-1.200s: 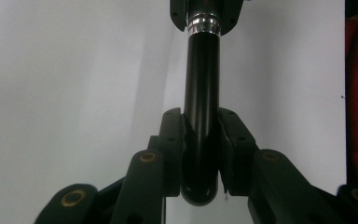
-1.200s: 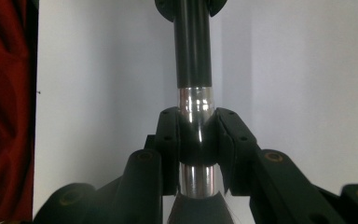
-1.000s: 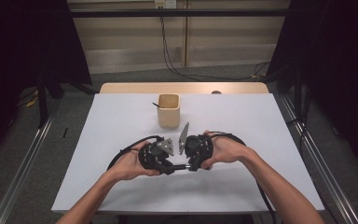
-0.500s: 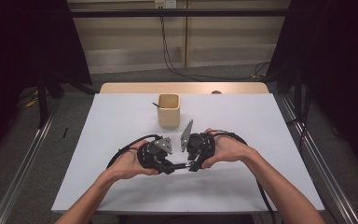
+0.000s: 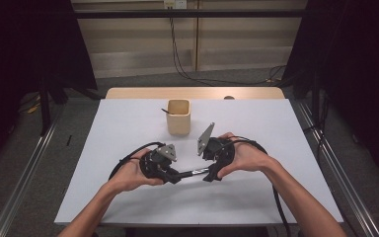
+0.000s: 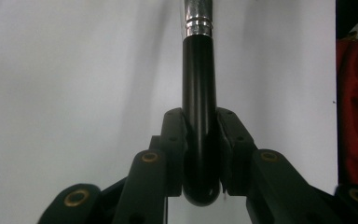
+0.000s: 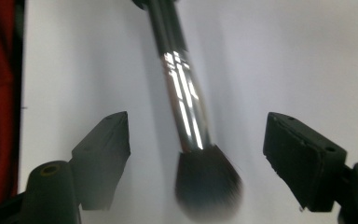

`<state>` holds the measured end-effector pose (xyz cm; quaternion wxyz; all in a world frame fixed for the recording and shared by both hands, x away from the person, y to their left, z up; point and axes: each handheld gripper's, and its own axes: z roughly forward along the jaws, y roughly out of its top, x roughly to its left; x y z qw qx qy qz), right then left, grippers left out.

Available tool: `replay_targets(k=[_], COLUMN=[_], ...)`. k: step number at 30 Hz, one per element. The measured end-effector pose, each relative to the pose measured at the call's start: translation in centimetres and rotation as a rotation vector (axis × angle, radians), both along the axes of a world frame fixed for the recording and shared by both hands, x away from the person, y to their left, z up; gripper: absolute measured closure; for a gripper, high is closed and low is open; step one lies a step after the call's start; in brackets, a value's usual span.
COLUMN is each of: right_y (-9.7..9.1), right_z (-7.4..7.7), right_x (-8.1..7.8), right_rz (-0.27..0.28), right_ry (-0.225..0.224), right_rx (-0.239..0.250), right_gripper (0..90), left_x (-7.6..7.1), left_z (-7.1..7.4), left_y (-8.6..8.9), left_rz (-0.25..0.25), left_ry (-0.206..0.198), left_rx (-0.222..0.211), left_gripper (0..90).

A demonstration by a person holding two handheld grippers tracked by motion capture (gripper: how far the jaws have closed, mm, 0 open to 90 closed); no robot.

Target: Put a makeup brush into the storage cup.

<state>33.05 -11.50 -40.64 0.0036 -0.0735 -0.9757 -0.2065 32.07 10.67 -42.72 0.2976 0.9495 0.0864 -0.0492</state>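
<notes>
Technician: Black handle, chrome ferrule, dark bristle head: the makeup brush (image 5: pixel 196 172) lies level between the two tongs, just above the white bench (image 5: pixel 276 128). The left tongs (image 6: pixel 200 154) are clamped on the rounded handle end (image 6: pixel 198 140).

Inspector: State of the right tongs (image 7: pixel 196 154)?

Technician: Spread wide. Both jaws stand clear on either side of the bristle head (image 7: pixel 207 179), touching nothing. The brush is carried by the left tongs alone.

Inspector: Progress?

Technician: Judged as mid-handover. Lifting and presenting the brush appear done. Remaining, most likely: close the right tongs on the ferrule or head end, release the left, then place the brush in the wooden cup (image 5: pixel 178 117), which stands near, farther back on the bench. A thin dark item (image 5: pixel 165 111) already leans at the cup's rim; its type cannot be told.

Inspector: Surroundings?

Technician: The bench carries a plain white cover, with a tan wooden edge (image 5: pixel 192 93) at the rear. Black curtains flank both sides; cables (image 5: pixel 177 54) hang down a pale back wall, and the floor is grey.
</notes>
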Motion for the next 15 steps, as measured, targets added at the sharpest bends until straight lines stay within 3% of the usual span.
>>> replay_targets(k=[9,15], right_y=[-1.8,-2.5], right_z=[-0.1,0.1], right_x=[0.0,-0.1], right_rz=[-0.069,-0.109], right_ry=[0.000,-0.017], right_rx=[0.064,0.139], right_gripper=[13.8,8.6], left_x=[-0.1,-0.5], left_z=[-0.4,-0.7], left_y=[1.5,2.3], left_rz=[0.029,0.052], left_ry=[0.013,0.021], left_rx=[-0.014,-0.035], left_gripper=[74.7,74.7])
